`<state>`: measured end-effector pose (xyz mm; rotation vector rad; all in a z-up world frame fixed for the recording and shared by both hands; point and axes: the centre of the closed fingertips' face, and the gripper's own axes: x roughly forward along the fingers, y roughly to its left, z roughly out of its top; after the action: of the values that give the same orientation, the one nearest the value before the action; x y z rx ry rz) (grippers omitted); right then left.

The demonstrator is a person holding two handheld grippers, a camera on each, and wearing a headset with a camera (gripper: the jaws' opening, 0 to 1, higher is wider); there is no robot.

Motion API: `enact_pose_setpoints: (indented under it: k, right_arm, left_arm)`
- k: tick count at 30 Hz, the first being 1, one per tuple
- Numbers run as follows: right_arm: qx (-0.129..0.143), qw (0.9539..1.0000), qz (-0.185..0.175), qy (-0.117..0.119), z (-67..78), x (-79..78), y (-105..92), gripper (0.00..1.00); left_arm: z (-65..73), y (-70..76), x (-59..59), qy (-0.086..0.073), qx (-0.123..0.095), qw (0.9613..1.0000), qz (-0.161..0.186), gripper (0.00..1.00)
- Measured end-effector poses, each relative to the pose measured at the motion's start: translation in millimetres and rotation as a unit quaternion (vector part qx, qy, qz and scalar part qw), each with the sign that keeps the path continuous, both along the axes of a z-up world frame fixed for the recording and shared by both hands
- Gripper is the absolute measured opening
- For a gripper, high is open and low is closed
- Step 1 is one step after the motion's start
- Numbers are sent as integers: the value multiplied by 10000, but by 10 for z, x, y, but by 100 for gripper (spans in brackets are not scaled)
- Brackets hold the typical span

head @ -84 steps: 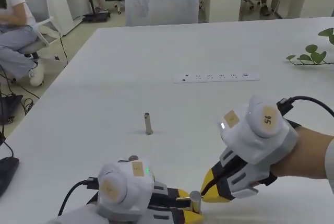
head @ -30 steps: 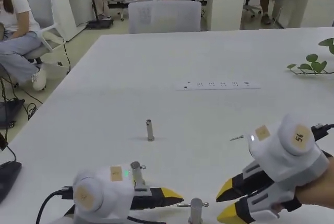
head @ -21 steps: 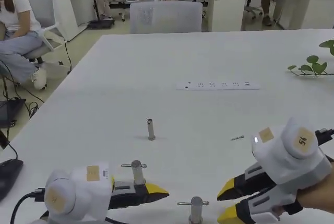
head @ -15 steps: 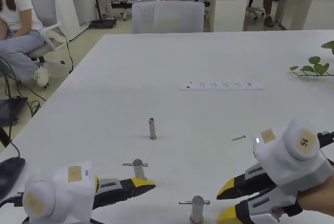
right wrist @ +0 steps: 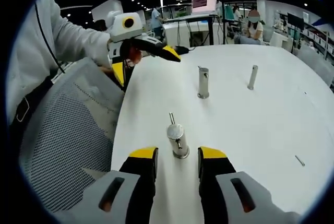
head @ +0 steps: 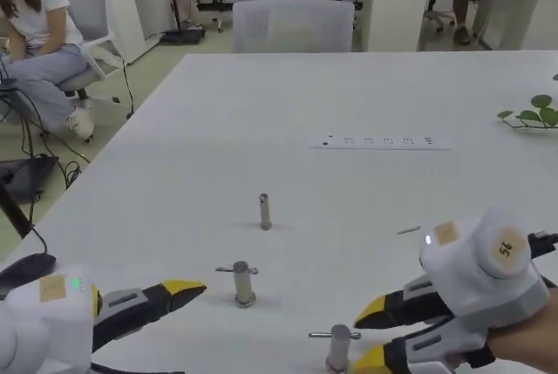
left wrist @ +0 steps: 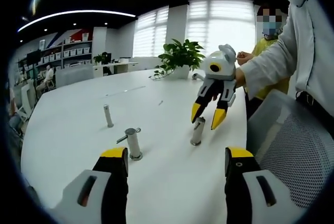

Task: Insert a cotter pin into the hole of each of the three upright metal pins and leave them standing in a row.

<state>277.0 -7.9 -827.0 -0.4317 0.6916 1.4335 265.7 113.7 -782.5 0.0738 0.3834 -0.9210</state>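
- Left yellow-tipped gripper [left wrist: 176,157] is gaping wide, empty.
- I'm holding the right gripper [head: 367,334] slightly parted, empty, beside the nearest upright steel pin [head: 338,350].
- Small cotter pin [head: 408,231] is lying loose on the white table [head: 261,112].

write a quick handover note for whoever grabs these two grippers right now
Grippers: left gripper open and empty, low at the near left of the table; right gripper open and empty, just right of the near pin.
Things: near pin, middle pin and far pin all stand upright. A loose cotter pin lies flat to the right of the far pin.
Done: middle cotter and near cotter are through their pins.
Left: fit the loose cotter pin into the far pin, which is bare. The three look staggered, so probably straighten the row.
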Motion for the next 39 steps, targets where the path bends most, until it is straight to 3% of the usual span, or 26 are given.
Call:
enact_pose_setpoints:
  k: [16, 23, 27, 39]
  right_arm:
    - [178, 9996, 166, -146, -152, -12, 175, 28]
    - [137, 9988, 338, -332, -224, -25, 200, 18]
    - [202, 9980, 365, -471, -215, 0, 201, 15]
    - [216, 9981, 234, -533, -209, 80, 201, 12]
  left_arm:
    - [2, 101, -46, 53, -68, 9995, 299, 78]
    - [-7, 133, -52, 74, -86, 9993, 349, 78]
    - [-8, 150, -47, 83, -109, 9992, 383, 77]
    - [-33, 171, -27, 109, -97, 9991, 392, 76]
